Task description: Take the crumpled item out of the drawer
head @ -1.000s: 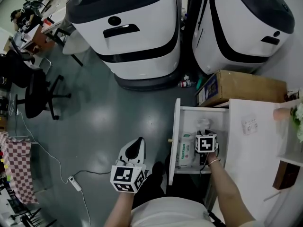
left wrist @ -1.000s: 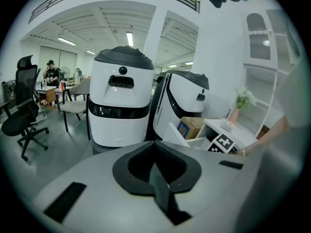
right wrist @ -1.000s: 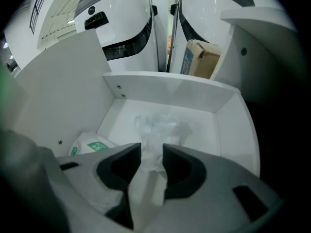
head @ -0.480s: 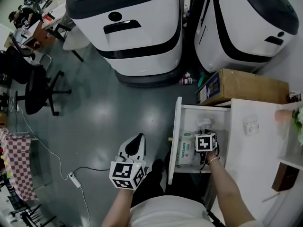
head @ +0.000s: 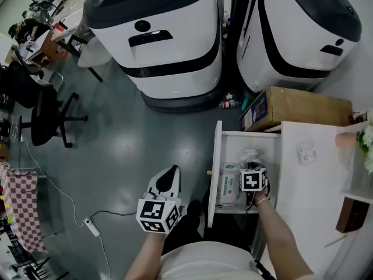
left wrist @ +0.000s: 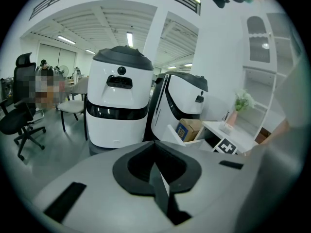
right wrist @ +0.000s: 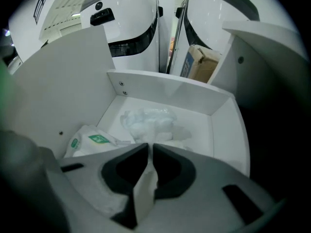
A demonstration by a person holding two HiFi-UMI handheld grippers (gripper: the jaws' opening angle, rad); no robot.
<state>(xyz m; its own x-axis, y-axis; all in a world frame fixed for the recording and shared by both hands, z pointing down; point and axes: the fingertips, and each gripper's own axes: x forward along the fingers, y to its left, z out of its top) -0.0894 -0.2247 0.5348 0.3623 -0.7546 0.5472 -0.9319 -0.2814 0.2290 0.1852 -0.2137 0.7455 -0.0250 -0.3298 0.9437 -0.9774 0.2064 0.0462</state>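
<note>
Closing right claw pinching crumpled item

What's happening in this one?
A person reaches the right gripper into the open drawer. Its jaws have just been closing and now pinch the white crumpled item, which has not been lifted out yet. The left gripper hangs shut and empty over the floor.
</note>
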